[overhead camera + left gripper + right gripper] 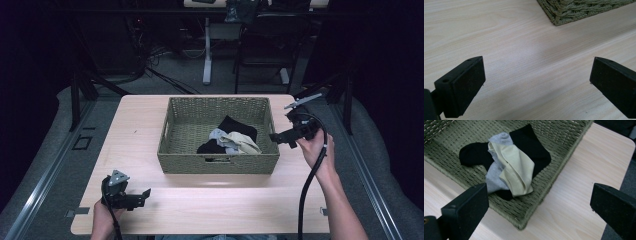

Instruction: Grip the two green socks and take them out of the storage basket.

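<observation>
Where the bench (200, 210) nears the person, the left gripper (141, 196) rests low, fingers (464, 85) spread wide, empty. Farther on, the woven basket (218, 163) sits mid-bench, holding black, grey (492, 178) and cream socks (516, 170) heaped together. The right gripper (274, 137) hovers just beside its right rim, fingers apart, empty.

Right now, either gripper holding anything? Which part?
Nothing held. Left gripper is open over bare table; right gripper is open at the basket rim, clear of the socks.
</observation>
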A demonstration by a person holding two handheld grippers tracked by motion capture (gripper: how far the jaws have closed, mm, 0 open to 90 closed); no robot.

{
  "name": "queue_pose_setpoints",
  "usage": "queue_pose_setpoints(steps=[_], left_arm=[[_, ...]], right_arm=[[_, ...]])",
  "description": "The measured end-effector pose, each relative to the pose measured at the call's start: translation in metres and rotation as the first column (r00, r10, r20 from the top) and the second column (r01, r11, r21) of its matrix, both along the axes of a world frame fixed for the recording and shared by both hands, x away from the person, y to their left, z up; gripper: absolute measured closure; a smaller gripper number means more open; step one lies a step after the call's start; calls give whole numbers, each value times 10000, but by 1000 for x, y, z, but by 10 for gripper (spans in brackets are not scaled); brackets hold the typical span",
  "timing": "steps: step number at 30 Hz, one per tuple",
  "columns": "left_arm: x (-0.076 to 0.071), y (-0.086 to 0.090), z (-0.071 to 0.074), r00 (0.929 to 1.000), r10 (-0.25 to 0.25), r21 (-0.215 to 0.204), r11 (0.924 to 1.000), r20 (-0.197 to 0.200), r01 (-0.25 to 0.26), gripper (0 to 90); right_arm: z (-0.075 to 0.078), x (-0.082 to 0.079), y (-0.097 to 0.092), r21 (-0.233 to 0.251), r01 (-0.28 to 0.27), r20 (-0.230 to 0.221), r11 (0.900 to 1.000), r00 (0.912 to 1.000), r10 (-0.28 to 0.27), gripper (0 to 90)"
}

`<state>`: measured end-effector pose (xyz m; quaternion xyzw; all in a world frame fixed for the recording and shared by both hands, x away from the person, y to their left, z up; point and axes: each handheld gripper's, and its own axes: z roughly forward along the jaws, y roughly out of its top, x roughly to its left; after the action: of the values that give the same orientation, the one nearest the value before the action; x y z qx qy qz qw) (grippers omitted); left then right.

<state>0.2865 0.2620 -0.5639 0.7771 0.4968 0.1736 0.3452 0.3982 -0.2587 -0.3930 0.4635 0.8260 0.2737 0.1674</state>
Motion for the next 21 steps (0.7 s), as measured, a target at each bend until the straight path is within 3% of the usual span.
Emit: queue_pose_setpoints(steps=[6, 21], left_arm=[[0, 1, 0, 10000, -31, -19, 10000, -7, 31, 1], [0, 1, 0, 10000, -40, -60, 10000, 8, 40, 1]], right_arm=[[2, 16, 20, -186, -266, -186, 9995, 9995, 263, 14], [-14, 57, 58, -692, -705, -732, 9951, 9952, 654, 25]])
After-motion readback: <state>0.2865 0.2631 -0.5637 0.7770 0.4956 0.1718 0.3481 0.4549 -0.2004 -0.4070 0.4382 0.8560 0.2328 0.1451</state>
